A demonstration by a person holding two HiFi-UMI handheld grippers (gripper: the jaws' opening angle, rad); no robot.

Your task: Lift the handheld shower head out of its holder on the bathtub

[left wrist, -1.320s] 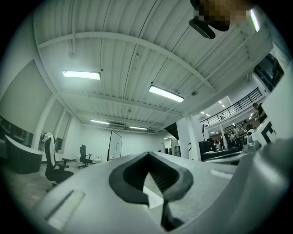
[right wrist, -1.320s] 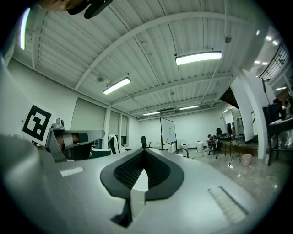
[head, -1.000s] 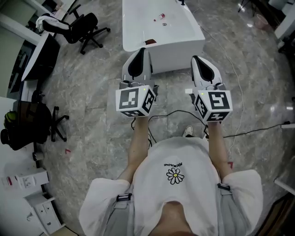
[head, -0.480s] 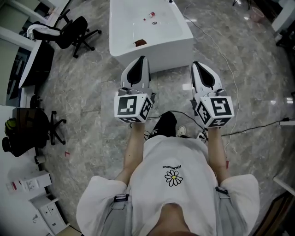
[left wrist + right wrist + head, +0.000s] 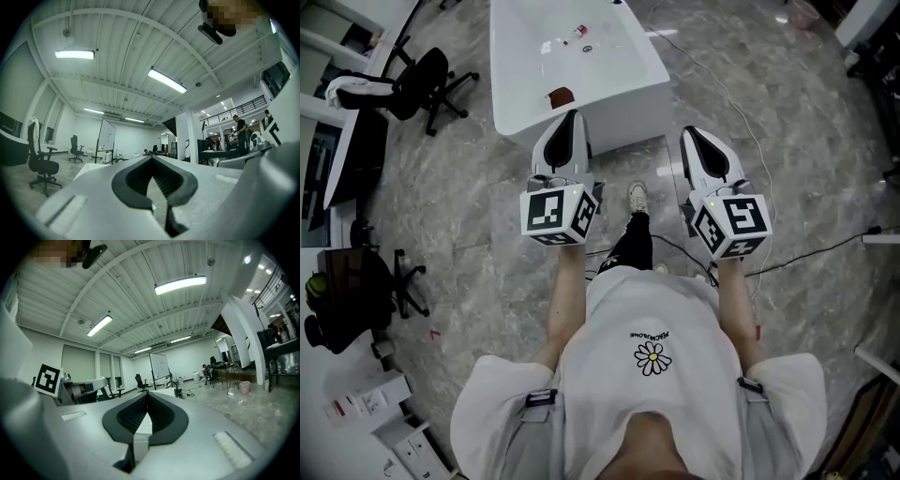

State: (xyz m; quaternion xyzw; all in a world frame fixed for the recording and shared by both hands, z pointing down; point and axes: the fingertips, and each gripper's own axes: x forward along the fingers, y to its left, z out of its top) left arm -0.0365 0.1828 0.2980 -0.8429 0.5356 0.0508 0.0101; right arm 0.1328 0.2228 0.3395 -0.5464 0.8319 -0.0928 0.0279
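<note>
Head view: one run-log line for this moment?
phase: before reach | left gripper: shut, empty | right gripper: shut, empty | bathtub: ahead of both | shower head: not made out

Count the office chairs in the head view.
2. Upper-left chair, left of the tub; left-edge chair, farther down the frame. Others may be cut off at the top edge.

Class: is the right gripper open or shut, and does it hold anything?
Shut and empty: in its own view the right gripper shows its jaw tips meeting, with nothing between them.
</note>
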